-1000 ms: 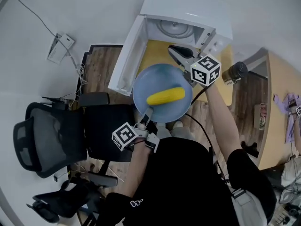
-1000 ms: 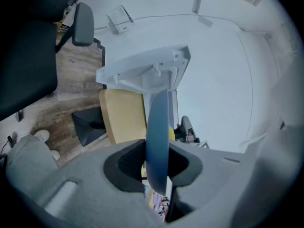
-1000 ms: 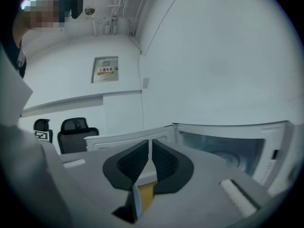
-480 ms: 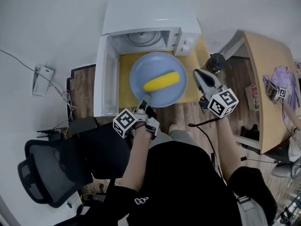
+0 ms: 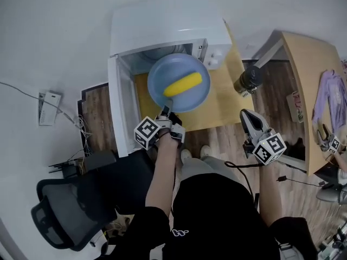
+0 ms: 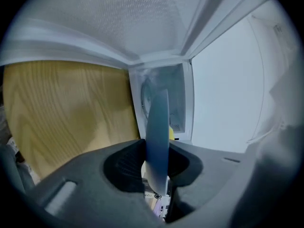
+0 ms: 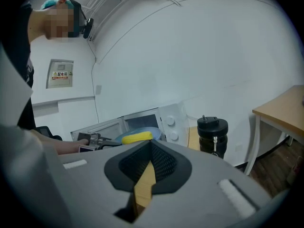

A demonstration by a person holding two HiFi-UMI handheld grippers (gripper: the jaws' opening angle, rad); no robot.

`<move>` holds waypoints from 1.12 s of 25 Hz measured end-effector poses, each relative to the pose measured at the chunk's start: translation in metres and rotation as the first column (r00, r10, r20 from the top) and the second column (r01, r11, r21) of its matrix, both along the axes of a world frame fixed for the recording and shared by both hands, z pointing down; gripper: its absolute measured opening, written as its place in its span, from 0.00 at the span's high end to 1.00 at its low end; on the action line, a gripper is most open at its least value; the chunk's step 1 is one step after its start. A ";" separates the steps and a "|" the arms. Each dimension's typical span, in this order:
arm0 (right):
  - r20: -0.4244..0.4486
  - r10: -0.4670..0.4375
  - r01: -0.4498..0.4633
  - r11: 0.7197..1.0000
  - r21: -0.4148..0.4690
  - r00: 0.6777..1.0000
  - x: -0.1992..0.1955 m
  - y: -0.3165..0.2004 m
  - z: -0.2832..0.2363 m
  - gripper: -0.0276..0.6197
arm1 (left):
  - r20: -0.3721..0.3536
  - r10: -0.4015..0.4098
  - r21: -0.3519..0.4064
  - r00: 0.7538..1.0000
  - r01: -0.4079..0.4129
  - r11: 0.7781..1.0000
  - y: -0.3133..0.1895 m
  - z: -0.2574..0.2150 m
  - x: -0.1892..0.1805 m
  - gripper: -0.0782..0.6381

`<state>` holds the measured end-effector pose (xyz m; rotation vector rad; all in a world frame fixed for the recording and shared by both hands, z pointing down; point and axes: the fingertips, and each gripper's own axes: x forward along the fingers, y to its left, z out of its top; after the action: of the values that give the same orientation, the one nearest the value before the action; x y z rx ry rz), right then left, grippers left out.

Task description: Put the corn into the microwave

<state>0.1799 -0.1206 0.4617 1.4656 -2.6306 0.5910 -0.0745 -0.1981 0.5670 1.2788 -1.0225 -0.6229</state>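
Observation:
A yellow corn cob [image 5: 183, 84] lies on a blue plate [image 5: 162, 72]. My left gripper [image 5: 166, 112] is shut on the plate's near rim and holds it at the open mouth of the white microwave [image 5: 162, 26]. In the left gripper view the plate [image 6: 157, 122] stands edge-on between the pads, with a bit of corn [image 6: 171, 133] behind it and the microwave cavity [image 6: 175, 96] beyond. My right gripper [image 5: 246, 115] hangs shut and empty off the table's near right edge. The right gripper view shows its jaws [image 7: 152, 145] meeting, with the corn [image 7: 137, 137] far ahead.
The microwave door [image 5: 122, 104] stands swung open on the left. A black bottle [image 5: 248, 80] stands on the yellow table [image 5: 225, 104] right of the microwave. A second wooden table [image 5: 312, 85] is at the right, and a black office chair [image 5: 70, 210] is behind me on the left.
The left gripper has carried the plate with the corn forward to the microwave opening. The right gripper has drawn back from the microwave to the lower right and its jaws have closed.

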 end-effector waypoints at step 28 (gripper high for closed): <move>0.058 -0.008 0.016 0.989 -0.144 0.998 -0.053 0.016 0.034 0.95 | 0.043 -0.170 -0.018 0.985 0.171 0.985 -0.177 0.046 -0.046 0.76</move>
<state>0.1271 -0.1044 0.4955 1.4108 -2.5745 0.8153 -0.1203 -0.3753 0.6133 1.1977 -1.1784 -0.7165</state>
